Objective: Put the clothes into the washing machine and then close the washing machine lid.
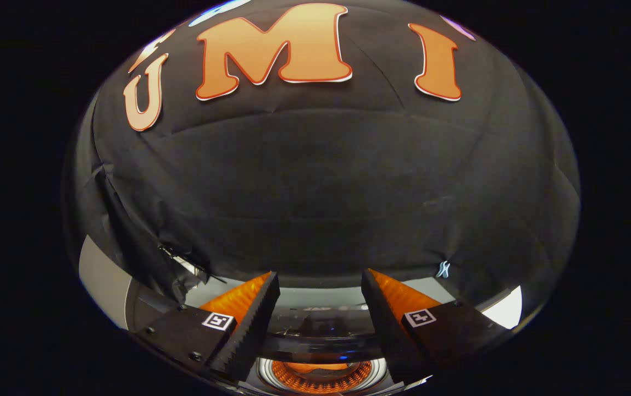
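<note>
While claw is up over the washer, snapshot as follows:

claw: claw (pixel 320 308) spread wide, nothing between the fingers (pixel 249 324), neither touching anything. Each finger carries a small square marker tag on its body.

washing machine: washing machine (pixel 321 316) sits directly below and just ahead of the claw, seen from above. Pale top panel runs across between and beyond the fingertips.

lid: lid (pixel 321 347), dark and glossy, looks like a curved transparent band lying across the gap between the fingers, nearer than the pale panel. Can't tell from this angle whether it is fully shut or partly up.

drum: drum (pixel 321 375), round, with a bright ring rim, shows just under the lid band, between the finger bases. Ribbed/perforated inner surface visible.

clothes: clothes (pixel 315 366), a smooth lump in the upper part of the drum opening, inside the rim. Mostly cut off by the lid band; can't tell garment type or how many pieces.

booth wall: black cloth wall (pixel 321 181) stands right behind the washing machine, creased, with a loose folded flap at the machine's left rear corner.

clip: small pale clip or tie (pixel 443 269) on the cloth just above the machine's right rear edge.

obstructions: lid band and the two fingers hide most of the drum opening.
</note>
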Motion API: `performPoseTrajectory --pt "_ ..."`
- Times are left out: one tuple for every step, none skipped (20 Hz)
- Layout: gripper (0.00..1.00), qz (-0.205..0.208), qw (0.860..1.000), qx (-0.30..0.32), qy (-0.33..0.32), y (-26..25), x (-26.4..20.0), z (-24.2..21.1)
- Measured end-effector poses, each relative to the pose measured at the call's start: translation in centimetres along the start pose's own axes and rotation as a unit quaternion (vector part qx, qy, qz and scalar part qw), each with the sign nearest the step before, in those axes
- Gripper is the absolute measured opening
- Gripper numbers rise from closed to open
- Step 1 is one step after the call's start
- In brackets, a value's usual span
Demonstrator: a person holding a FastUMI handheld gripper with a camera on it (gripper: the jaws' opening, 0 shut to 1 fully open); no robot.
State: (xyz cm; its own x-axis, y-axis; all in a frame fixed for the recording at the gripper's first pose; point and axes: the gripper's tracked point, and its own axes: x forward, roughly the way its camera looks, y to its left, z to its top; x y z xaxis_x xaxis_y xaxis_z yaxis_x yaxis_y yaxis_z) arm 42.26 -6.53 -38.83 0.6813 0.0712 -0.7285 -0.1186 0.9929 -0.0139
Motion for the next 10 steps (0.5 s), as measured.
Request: performPoseTrajectory --pt "0.98 0.001 1.0 0.0 0.009 0.0 0.2 -0.4" --pt "0.98 0.002 1.0 -0.002 0.015 0.1 -0.1 -0.6" --pt "0.98 0.002 1.0 0.0 0.023 0.0 -0.6 -1.0" --pt "0.98 0.002 1.0 0.004 0.026 0.1 -1.1 -1.5" --pt "0.98 0.002 1.0 0.005 0.028 0.1 -1.8 -2.0" --pt "0.98 0.001 1.0 0.004 0.028 0.0 -2.3 -2.5" --pt "0.98 -0.001 1.0 0.003 0.028 -0.1 -2.9 -3.1" --pt "0.98 -0.001 1.0 0.003 0.029 0.0 -3.6 -3.6" --pt "0.98 0.0 1.0 0.003 0.031 0.1 -4.1 -4.3" --pt "0.98 -0.001 0.999 0.004 0.033 0.2 -4.8 -5.0"
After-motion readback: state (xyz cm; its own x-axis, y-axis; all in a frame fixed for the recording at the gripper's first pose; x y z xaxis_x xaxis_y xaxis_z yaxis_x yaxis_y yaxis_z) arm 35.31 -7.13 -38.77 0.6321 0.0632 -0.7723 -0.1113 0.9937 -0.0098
